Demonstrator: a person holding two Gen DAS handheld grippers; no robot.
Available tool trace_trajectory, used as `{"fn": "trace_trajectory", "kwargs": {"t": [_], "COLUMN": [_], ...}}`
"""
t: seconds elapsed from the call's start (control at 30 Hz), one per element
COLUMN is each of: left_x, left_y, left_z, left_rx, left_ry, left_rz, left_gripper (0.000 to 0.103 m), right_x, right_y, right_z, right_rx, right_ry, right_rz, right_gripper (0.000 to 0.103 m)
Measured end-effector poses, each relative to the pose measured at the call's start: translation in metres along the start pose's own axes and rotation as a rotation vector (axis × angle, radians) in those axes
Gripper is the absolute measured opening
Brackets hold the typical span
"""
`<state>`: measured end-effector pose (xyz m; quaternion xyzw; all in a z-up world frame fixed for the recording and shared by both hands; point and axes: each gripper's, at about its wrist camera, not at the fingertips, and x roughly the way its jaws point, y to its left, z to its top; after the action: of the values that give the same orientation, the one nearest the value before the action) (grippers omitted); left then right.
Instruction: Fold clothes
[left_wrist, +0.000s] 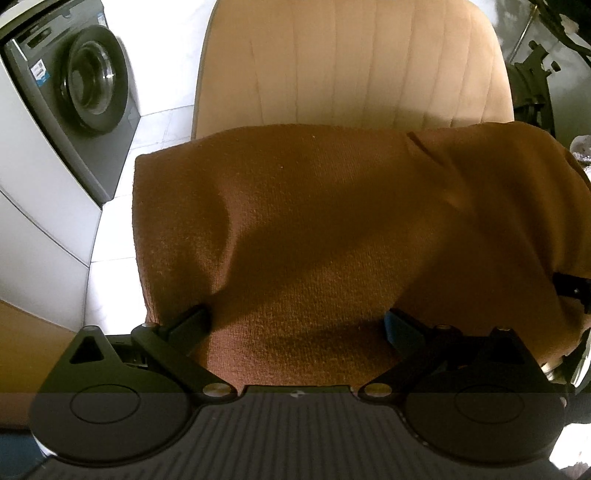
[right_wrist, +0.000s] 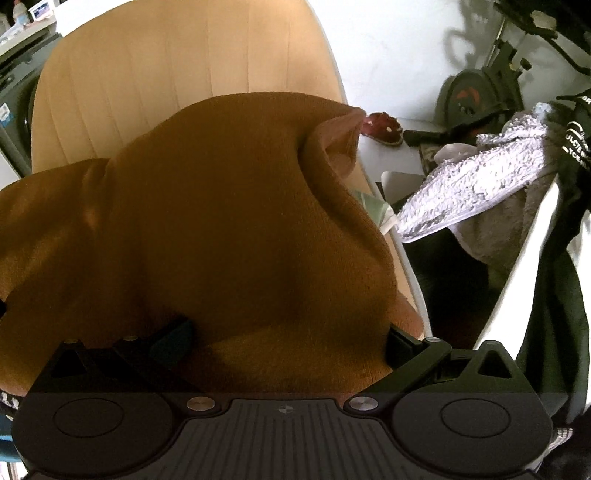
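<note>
A brown knit garment (left_wrist: 314, 221) lies spread over the seat of a tan upholstered chair (left_wrist: 351, 62). My left gripper (left_wrist: 295, 317) points down at its near edge and is open wide. The cloth bulges between the fingertips (left_wrist: 194, 317), and the pads do not pinch it. In the right wrist view the same garment (right_wrist: 221, 221) rises in a hump, with a loose fold at its far right corner. My right gripper (right_wrist: 288, 332) is open wide over the near edge, and cloth covers the tips of its fingers (right_wrist: 175, 332). A black part at the right edge (left_wrist: 570, 284) looks like the right gripper.
A front-loading washing machine (left_wrist: 88, 81) stands left of the chair on a white tiled floor. To the right are a grey towel (right_wrist: 472, 184), a black printed garment (right_wrist: 576, 140), a red slipper (right_wrist: 380, 127) and dark exercise equipment (right_wrist: 476, 96).
</note>
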<state>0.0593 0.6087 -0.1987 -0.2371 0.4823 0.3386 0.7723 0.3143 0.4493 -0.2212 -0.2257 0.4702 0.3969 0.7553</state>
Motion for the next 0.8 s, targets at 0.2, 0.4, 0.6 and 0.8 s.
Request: {"fn": "trace_trajectory", "kwargs": {"t": [0.2,0.4,0.6,0.8], "left_x": [-0.017,-0.058,-0.096,-0.142], "left_y": [0.004,0.022,0.015,-0.016], "left_z": [-0.002,-0.013,-0.019,-0.032], "left_rx": [0.021,-0.044,0.014,0.117], "left_ry": [-0.015,-0.087,-0.15,-0.242], "left_rz": [-0.053,-0.118,-0.017,0.031], "left_gripper": [0.103,0.103,0.103,0.103], "right_x": [-0.02,-0.071,-0.119,-0.153], "right_y": [0.011,0.018,0.028,0.044], "right_z": [0.012,0.011,0.002,-0.005], "right_rx": [-0.018,0.046,0.081,0.016], "right_ry": [0.016,-0.066,-0.106,-0.101], "right_rz": [-0.053,-0.054,0.012,0.056], "right_gripper": [0.102,0.102,0.102,0.102]}}
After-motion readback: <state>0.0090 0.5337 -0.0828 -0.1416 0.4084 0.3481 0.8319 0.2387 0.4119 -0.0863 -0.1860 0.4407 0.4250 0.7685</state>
